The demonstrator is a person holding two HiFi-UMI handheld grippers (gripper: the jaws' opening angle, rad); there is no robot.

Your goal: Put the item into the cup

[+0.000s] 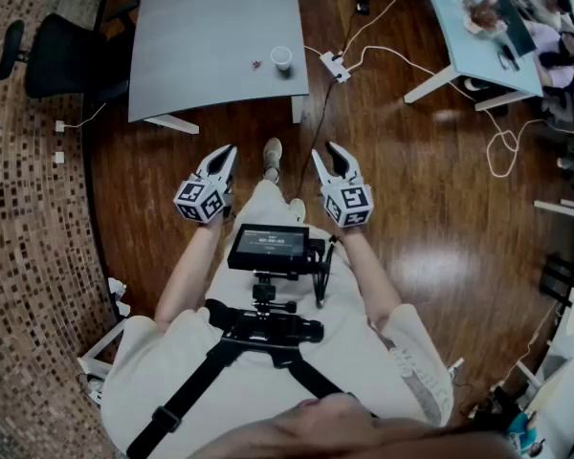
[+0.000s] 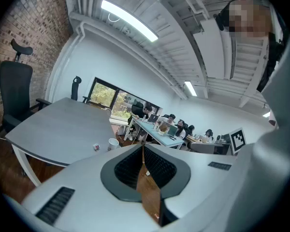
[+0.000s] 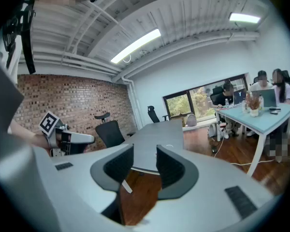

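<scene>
Item, tiny reddish piece (image 1: 256,63) beside white paper cup (image 1: 281,58), likely light: pinch its sides. Left gripper (image 1: 227,151) clenched empty, right gripper (image 1: 325,150) released.

Head view steeply down, both gripper views forward, all sharing grey table (image 1: 210,36)

The table (image 1: 220,36) stands ahead of you. On it, by its near right corner, sits the cup (image 1: 281,58), with the item (image 1: 256,64) just left of it, not touching. An office chair (image 1: 53,55) stands left of the table. A power strip (image 1: 335,65) lies on the floor (image 1: 411,208) just right of the table, and a second desk (image 1: 459,51) stands farther right. Your left gripper (image 1: 228,153) and right gripper (image 1: 325,151) are short of the table's near edge.
</scene>
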